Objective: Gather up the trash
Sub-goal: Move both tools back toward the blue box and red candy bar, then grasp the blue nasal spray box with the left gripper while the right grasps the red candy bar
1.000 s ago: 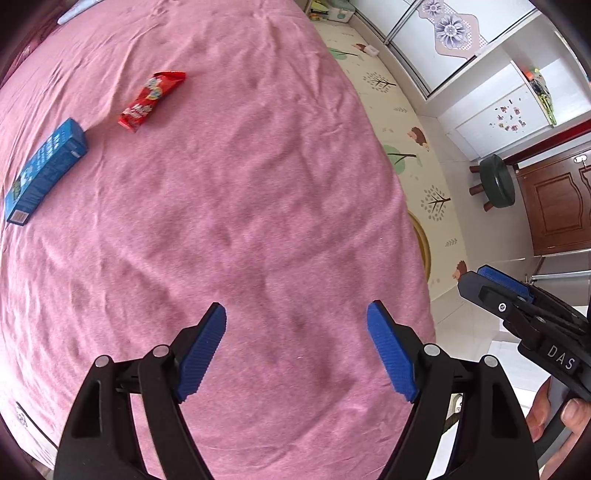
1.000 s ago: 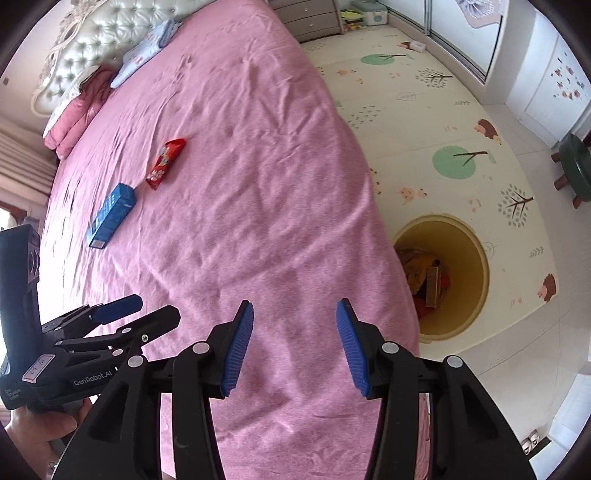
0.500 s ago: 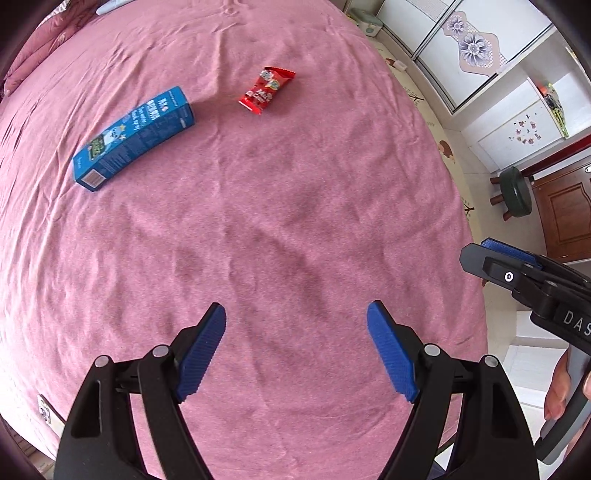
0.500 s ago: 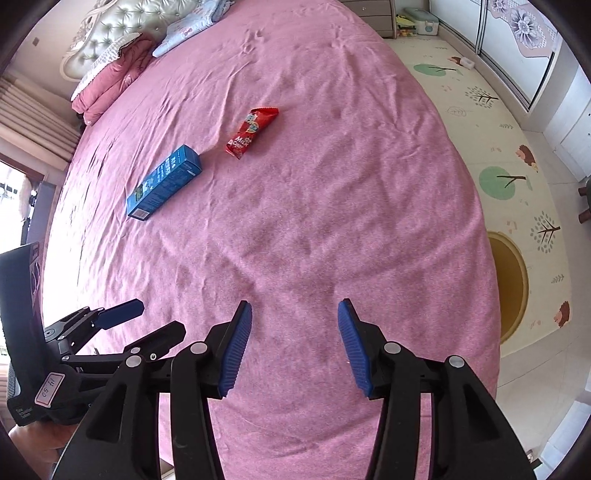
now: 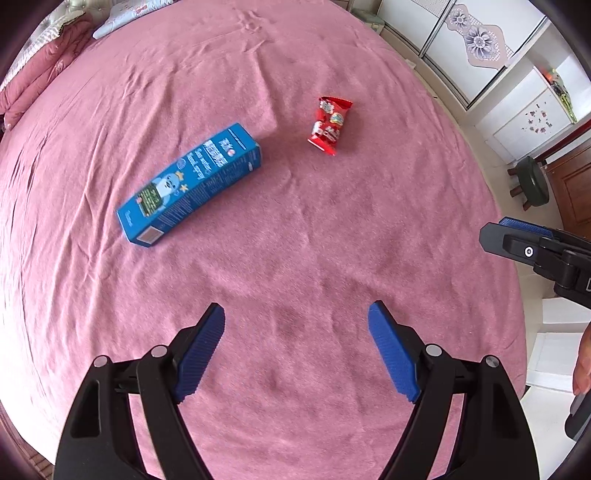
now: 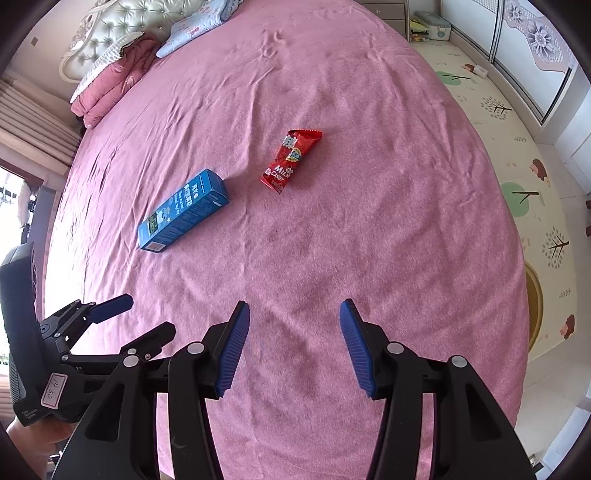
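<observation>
A blue carton box point(image 5: 190, 184) lies on the pink bed point(image 5: 295, 258), left of centre; it also shows in the right wrist view point(image 6: 183, 211). A red candy wrapper point(image 5: 330, 124) lies to its right, also in the right wrist view point(image 6: 291, 160). My left gripper point(image 5: 295, 314) is open and empty above the bed, well short of both items. My right gripper point(image 6: 294, 312) is open and empty too, beside the left one. Each gripper shows in the other's view: the right point(image 5: 517, 240), the left point(image 6: 122, 314).
A pink quilt point(image 6: 114, 81) and pillows point(image 6: 192, 26) lie by the headboard at the far end. A patterned floor mat point(image 6: 517, 147) runs along the bed's right side, with a yellow bin's rim point(image 6: 535, 306) on it. A dark stool point(image 5: 532, 181) stands by wardrobes.
Both grippers have swung left from the bed's right edge and the bin toward the middle of the bed. The box and wrapper now sit nearer and more central. Both stayed open.
</observation>
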Demonstrator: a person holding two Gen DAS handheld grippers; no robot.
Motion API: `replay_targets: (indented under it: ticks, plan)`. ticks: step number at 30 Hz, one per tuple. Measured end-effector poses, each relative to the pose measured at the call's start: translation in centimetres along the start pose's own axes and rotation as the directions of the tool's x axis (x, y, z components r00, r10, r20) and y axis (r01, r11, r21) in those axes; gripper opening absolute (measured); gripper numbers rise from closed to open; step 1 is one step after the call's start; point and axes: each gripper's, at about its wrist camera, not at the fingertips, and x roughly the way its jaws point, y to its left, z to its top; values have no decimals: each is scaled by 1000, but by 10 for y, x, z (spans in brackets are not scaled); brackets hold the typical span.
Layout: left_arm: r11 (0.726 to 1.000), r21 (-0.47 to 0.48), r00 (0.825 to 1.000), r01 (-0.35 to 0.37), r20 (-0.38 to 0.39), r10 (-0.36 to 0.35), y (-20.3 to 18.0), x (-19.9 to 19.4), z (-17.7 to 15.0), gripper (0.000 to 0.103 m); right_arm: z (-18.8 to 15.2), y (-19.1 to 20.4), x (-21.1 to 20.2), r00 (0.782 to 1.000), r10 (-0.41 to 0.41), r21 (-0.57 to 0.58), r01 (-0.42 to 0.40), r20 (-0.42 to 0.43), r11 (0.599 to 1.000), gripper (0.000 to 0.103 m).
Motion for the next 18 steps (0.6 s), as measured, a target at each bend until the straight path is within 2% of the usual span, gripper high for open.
replay_targets:
  ticks: [6, 18]
  plan:
    - [998, 52, 999, -35, -23, 36, 34, 20, 38, 81, 35, 3, 28, 1000, -3, 31, 4, -18, 1000, 51]
    - [993, 109, 996, -37, -80, 46, 91, 69, 99, 81, 87, 9, 92, 998, -3, 77, 8, -67, 997, 55]
